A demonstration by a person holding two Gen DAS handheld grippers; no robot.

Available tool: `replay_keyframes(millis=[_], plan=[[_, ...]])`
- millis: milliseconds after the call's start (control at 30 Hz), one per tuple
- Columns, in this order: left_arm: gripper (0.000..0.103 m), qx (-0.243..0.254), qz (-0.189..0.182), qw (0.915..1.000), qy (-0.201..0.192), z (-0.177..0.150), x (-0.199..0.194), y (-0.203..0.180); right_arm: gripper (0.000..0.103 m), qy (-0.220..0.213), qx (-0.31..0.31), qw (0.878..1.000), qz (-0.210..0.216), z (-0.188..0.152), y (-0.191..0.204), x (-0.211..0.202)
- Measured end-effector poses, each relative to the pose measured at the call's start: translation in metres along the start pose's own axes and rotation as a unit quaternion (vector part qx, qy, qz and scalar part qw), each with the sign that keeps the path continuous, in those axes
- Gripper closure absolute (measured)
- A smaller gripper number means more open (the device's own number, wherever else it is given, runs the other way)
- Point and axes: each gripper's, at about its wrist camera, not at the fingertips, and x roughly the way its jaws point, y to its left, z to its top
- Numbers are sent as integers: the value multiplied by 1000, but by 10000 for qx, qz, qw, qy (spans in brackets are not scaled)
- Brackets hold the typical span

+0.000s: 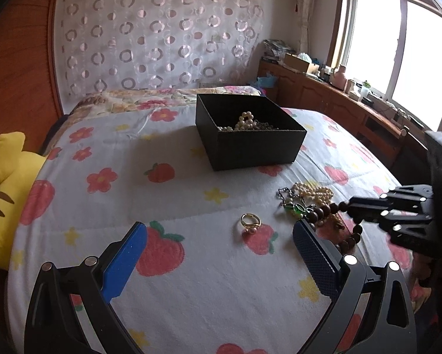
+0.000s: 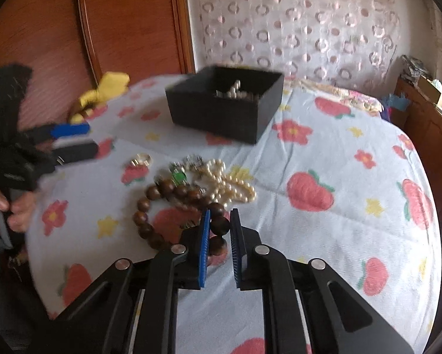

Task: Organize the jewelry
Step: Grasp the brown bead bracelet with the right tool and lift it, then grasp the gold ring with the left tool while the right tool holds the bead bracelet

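Note:
A black box (image 1: pixel 259 147) (image 2: pixel 221 112) sits on the bed with pearl strands (image 1: pixel 247 122) inside. A gold ring (image 1: pixel 250 221) (image 2: pixel 141 159), a green-stone chain (image 1: pixel 294 208) (image 2: pixel 178 175), a pearl necklace (image 1: pixel 312 191) (image 2: pixel 229 185) and a brown wooden bead bracelet (image 1: pixel 349 236) (image 2: pixel 158 194) lie on the strawberry blanket. My left gripper (image 1: pixel 219 237) (image 2: pixel 73 138) is open, just in front of the ring. My right gripper (image 2: pixel 219 216) (image 1: pixel 350 206) is shut on one bead of the bracelet.
A yellow plush toy (image 1: pixel 2 194) lies at the bed's left edge. A wooden headboard (image 2: pixel 126 20) and a lace-covered wall stand behind. A wooden cabinet (image 1: pixel 339 100) with clutter runs under the window on the right.

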Motion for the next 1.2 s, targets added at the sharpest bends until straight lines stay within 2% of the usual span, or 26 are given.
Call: replay_keyframes(millis=[167, 300, 467, 533, 700, 767, 933, 1000, 1100, 1200], plan=[[8, 121, 8, 9998, 156, -1, 4, -7, 88, -492, 109, 9987, -8, 0, -2, -31], [8, 219, -102, 9993, 296, -2, 7, -15, 88, -679, 164, 9975, -111, -4, -7, -46], [9, 359, -150, 9987, 332, 1, 9, -26, 88, -767, 355, 9964, -45, -11, -15, -53], [18, 408, -184, 9984, 359, 2, 11, -29, 88, -824, 395, 9958, -12, -14, -16, -58], [50, 478, -257, 9970, 551, 5, 23, -35, 88, -908, 388, 9951, -38, -14, -15, -66], [55, 483, -251, 9967, 605, 5, 27, -36, 88, -958, 365, 9947, -36, -12, -14, -70], [57, 405, -280, 9965, 681, 5, 34, -33, 88, -1082, 271, 9938, -4, -8, -7, -81], [61, 395, -252, 9963, 718, 5, 38, -32, 88, -1119, 230, 9935, 2, -6, -4, -84], [76, 345, -264, 9958, 802, 6, 44, -30, 88, -1155, 191, 9931, 6, -2, -1, -88], [77, 383, -200, 9959, 789, 7, 47, -30, 88, -1163, 156, 9931, -4, 0, 1, -88]])
